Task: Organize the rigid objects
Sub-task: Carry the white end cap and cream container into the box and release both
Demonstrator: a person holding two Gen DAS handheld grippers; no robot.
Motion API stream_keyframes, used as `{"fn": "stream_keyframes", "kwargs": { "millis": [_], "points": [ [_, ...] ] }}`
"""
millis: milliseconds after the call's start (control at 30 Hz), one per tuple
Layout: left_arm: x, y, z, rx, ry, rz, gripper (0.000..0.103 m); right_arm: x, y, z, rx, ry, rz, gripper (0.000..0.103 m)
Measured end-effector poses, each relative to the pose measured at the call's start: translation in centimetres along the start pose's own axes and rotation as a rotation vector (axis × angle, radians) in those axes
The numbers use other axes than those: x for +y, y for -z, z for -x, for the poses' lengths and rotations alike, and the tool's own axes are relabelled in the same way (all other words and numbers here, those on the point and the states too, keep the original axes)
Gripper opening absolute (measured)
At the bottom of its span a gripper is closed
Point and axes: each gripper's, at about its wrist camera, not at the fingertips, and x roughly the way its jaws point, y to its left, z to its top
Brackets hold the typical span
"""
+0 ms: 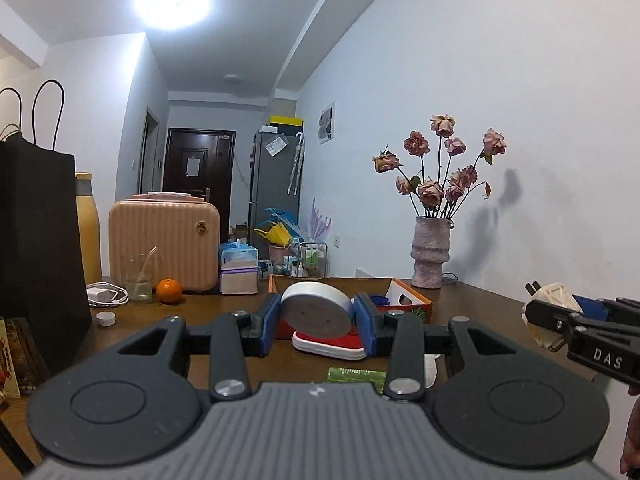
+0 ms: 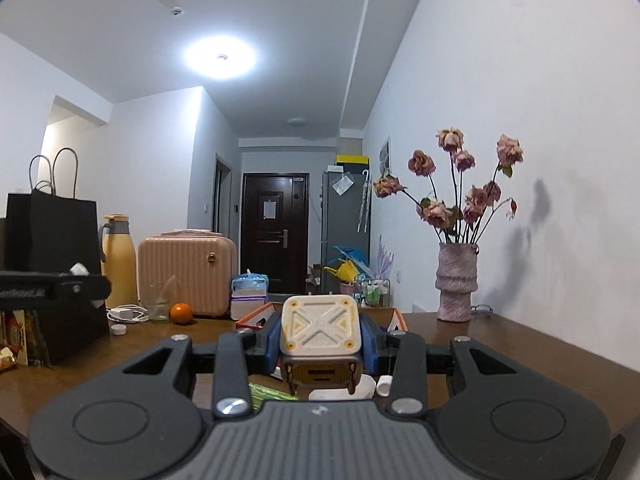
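2 grippers are carrying loads just before the orange box [image 1: 416, 300]: left gripper [image 1: 317, 322] clamping a white puck [image 1: 316, 312], right gripper [image 2: 320, 346] clenching a cream charger [image 2: 319, 330]. Next, I judge, lowering each into the box.

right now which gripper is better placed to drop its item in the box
Left. The left gripper holds the white disc directly before the box; the right gripper, holding the plug adapter, looks farther back.
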Motion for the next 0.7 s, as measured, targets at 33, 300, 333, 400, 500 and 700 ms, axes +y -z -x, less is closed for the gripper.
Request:
{"fn": "stream_keyframes", "kwargs": {
  "millis": [33,300,333,400,500,700],
  "points": [
    [0.1,0.1,0.0,0.004,0.001,0.004,0.04,0.0,0.0,-0.1,-0.001,0.003,-0.005,0.038],
    [-0.2,0.5,-0.4,0.022,0.018,0.001,0.04,-0.1,0.6,-0.3,0.024,0.02,0.023,0.038],
    [-0.2,0.6,-0.5,0.025,0.019,0.0,0.04,-0.1,0.6,-0.3,0.024,0.024,0.022,0.038],
    [-0.2,0.8,-0.7,0.031,0.021,-0.001,0.04,-0.3,0.7,-0.5,0.026,0.031,0.021,0.038],
    [-0.4,1.0,-1.5,0.038,0.026,-0.004,0.04,-0.6,0.9,-1.4,0.029,0.037,0.039,0.038],
    [-0.3,0.7,-4.9,0.056,0.011,-0.006,0.04,-1.8,0.5,-4.9,0.042,0.044,0.051,0.038]
  ]
}}
